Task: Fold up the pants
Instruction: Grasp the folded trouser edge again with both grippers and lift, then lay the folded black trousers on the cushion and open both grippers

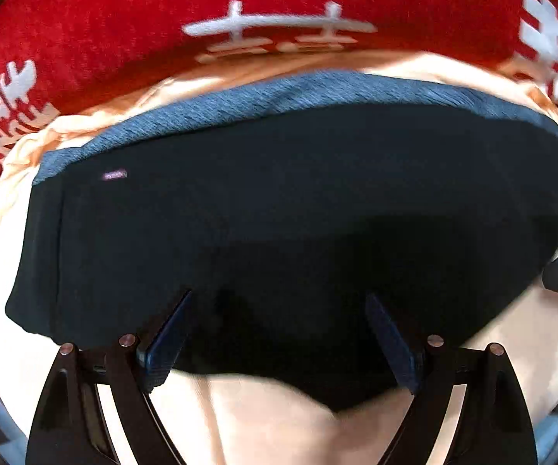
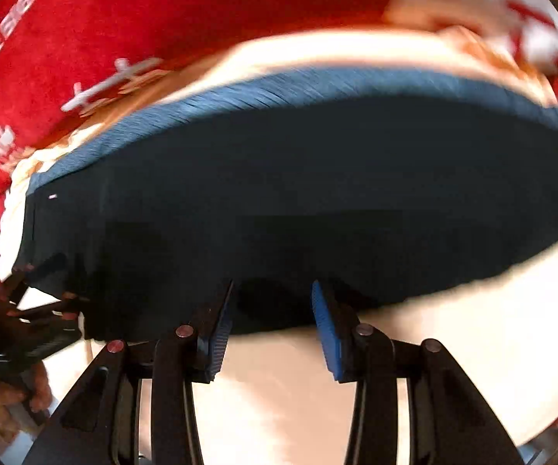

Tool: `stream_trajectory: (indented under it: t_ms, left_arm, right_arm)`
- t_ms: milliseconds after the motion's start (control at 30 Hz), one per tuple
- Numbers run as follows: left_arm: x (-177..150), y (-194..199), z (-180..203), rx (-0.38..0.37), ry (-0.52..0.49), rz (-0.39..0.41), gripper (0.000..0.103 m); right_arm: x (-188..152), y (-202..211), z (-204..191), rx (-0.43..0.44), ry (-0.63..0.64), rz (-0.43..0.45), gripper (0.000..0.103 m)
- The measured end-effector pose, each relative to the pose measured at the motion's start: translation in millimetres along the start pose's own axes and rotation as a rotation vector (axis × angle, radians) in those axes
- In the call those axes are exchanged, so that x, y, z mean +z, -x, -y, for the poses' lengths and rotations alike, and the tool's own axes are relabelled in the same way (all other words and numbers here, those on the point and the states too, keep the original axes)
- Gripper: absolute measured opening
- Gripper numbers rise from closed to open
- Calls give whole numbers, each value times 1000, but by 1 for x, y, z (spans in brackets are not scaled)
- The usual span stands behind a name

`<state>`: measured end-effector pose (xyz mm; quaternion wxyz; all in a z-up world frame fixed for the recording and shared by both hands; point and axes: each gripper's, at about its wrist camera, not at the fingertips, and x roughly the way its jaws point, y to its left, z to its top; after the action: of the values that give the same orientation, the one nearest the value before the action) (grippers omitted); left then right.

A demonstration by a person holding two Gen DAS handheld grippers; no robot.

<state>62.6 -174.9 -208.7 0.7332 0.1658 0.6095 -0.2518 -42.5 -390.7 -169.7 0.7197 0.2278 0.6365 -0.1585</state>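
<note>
Where folded, dark pants (image 1: pixel 279 213) lie flat.

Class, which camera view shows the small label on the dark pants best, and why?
The left wrist view: the small label on the dark pants appears as a pale purple tab, fairly sharp. The right wrist view shows it only as a tiny blurred speck near the left edge.

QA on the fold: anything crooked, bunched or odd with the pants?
Nothing stands out. The dark pants lie flat in a compact fold on the cream sheet, blue waistband straight along the far edge. Both views are motion-blurred, so small wrinkles could go unseen.
</note>
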Motion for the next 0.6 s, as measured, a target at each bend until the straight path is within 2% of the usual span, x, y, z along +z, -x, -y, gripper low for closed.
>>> stream_trajectory:
  t_ms: [100,267,400,467,600]
  left_arm:
    - [-6,13,-2,13,15,-38,89]
    - [-8,39,7,25,-9,-81,89]
    - [-9,53,39,14,-79,-83,89]
    - [-16,54,59,1,-109,-86,89]
    - [-7,52,103,-30,-173,-85,89]
  right_arm:
    - [-22,15,17,14,-22,-7,44]
    - [-62,31,50,94,-205,-16,44]
    - [-88,47,78,132,-337,2,44]
    - [-98,44,82,131,-367,16,44]
    - [-107,53,111,134,-422,41,44]
